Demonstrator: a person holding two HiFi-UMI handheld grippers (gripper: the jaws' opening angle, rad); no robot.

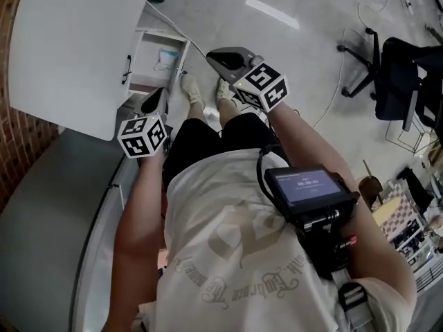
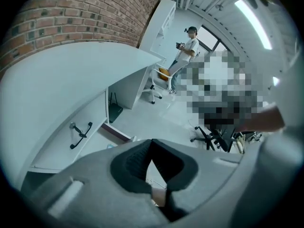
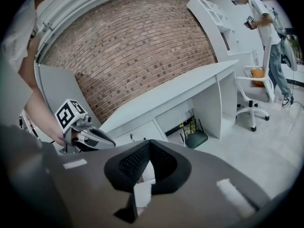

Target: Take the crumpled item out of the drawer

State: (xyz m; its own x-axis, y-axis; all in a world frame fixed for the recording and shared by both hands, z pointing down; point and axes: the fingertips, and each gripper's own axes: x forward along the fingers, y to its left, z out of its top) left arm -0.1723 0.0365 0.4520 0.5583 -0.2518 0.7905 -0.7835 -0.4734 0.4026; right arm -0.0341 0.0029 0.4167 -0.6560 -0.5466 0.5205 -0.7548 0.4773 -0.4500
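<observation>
In the head view the white desk (image 1: 76, 40) has one drawer (image 1: 142, 64) pulled open, black handle on its front. A pale blue-white crumpled item (image 1: 166, 57) lies inside it. My left gripper (image 1: 161, 93) hangs just below the drawer's near corner, jaws together and holding nothing. To the right of the drawer my right gripper (image 1: 211, 55) is over the floor, also shut and holding nothing. The left gripper view shows the drawer front and handle (image 2: 80, 129) past my closed left gripper (image 2: 151, 144). The right gripper view shows the left gripper (image 3: 90, 136) beyond my closed right gripper (image 3: 149, 144).
My own feet (image 1: 192, 88) stand on the grey floor beside the drawer. A cable (image 1: 197, 43) runs along the floor. Black office chairs (image 1: 391, 68) stand at the right. Far off, another person (image 2: 185, 51) stands by a white chair (image 2: 159, 82). A dark box (image 3: 195, 137) sits under the desk.
</observation>
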